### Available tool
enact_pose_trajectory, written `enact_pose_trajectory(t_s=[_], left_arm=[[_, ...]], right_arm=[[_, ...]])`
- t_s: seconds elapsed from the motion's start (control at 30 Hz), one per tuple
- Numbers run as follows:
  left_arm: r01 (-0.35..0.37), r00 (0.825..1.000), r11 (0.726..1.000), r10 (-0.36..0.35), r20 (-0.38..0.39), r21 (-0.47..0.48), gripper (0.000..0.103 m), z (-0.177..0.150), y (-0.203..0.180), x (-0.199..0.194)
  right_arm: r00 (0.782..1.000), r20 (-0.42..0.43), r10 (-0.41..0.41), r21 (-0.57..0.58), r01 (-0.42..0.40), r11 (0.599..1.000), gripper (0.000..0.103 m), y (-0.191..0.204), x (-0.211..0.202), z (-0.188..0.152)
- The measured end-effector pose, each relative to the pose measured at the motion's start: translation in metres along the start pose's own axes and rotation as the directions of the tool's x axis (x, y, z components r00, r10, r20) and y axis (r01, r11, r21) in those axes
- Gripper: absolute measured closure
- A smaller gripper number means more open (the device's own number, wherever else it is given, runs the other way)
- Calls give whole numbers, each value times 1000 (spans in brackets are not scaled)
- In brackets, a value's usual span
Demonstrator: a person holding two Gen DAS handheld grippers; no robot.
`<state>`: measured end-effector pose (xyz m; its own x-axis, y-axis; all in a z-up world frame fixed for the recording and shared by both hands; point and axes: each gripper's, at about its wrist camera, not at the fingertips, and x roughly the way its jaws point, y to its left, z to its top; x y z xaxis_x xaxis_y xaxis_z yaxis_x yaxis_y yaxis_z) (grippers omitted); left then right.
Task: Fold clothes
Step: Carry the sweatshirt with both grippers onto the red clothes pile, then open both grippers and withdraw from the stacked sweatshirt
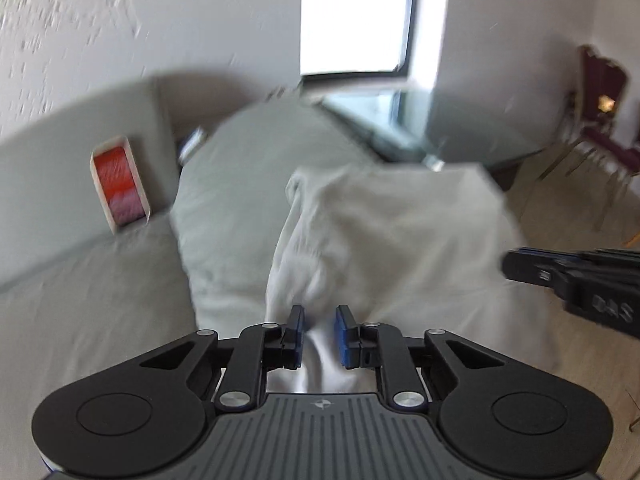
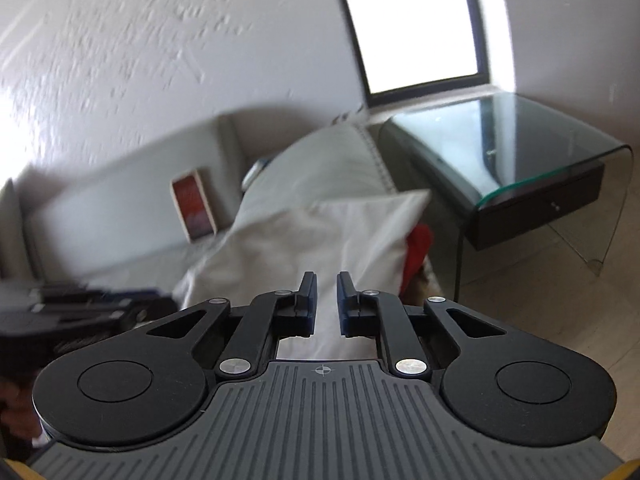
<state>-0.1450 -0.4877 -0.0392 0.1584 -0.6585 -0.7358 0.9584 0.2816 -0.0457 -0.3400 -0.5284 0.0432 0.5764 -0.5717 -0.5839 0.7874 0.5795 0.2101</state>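
Two hand-held grippers close in side by side on a rumpled white cloth garment [image 1: 384, 232] draped over the grey sofa cushion [image 1: 240, 168].

The left hand-held gripper [image 1: 319, 334] has a bunched ridge of the white fabric running between its narrowly parted blue pads; whether the pads pinch it cannot be told through the blur. From there the garment stretches away toward 12 and 1 o'clock, its long axis pointing at the glass side table [image 2: 520, 160].

The right hand-held gripper [image 2: 327, 304], jaws also narrow, hovers over the same cloth, which fills the gap from 12 o'clock; no grip is evident. A red item [image 2: 418, 252] peeks out at 1 o'clock.

The left looks nearer to a hold.
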Motion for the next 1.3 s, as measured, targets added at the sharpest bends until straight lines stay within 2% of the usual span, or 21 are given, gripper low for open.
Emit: enact_pose_trajectory(t_s=[0.07,0.13,0.23,0.3,0.33,0.37,0.4,0.43,0.47,0.53,0.57,0.6,0.63,0.67,0.9,1.0,1.1,1.3], left_arm=[[5,998,999,-8,-62,-49,90,-2,6,22],[6,997,999,-10,-80,-40,90,-1,5,26],[4,997,1000,-6,-80,-22,88,1,2,14],[-7,998,1000,5,-57,-24,76,0,2,-10],[-12,999,1000,11,-46,-25,62,-1,1,-22],[-18,999,999,17,-34,-27,53,-1,1,-34],[-27,999,999,26,-25,-26,49,-2,0,-47],[-32,999,999,32,-14,-25,38,-1,0,-61],[-28,1000,999,28,0,-25,30,-1,0,-76],[-24,999,999,24,27,-26,20,-2,0,-106],[-28,999,999,29,38,-27,12,-4,0,-120],[-32,998,999,33,49,-29,8,-5,-1,-134],[-33,998,999,35,56,-28,3,-8,-1,-146],[-33,998,999,34,59,-24,3,-12,-1,-157],[-2,998,999,4,68,-36,1,-42,-5,-212],[22,997,998,-16,76,-66,1,-51,-11,-228],[85,995,992,-79,69,-89,1,-59,-20,-239],[115,993,993,-114,38,-31,1,-71,-48,-237]], right_arm=[[996,-78,-53,-42,50,998,89,2,17,-9],[986,-140,-89,-38,84,996,94,-4,36,-16],[984,-155,-93,12,96,995,94,-7,37,-15],[990,-128,-68,39,73,997,81,-2,19,-6],[993,-108,-50,49,55,997,79,1,5,-1],[996,-89,-31,58,36,998,68,5,-8,4],[998,-69,-12,67,17,998,56,9,-22,9],[998,-60,9,76,-4,997,50,12,-35,13],[998,-59,37,88,-31,996,43,16,-49,18],[994,-80,70,102,-62,993,36,24,-73,27],[992,-97,78,103,-68,992,28,30,-84,32],[990,-113,79,102,-68,993,14,36,-94,35],[989,-128,77,100,-65,993,8,42,-104,38],[988,-137,69,94,-57,994,1,48,-114,41],[973,-232,12,3,-12,1000,0,98,-162,42],[978,-208,-25,-46,15,999,1,114,-183,35],[979,-198,-52,-69,39,997,1,120,-202,29],[972,-195,-129,-64,119,991,0,111,-233,16]])
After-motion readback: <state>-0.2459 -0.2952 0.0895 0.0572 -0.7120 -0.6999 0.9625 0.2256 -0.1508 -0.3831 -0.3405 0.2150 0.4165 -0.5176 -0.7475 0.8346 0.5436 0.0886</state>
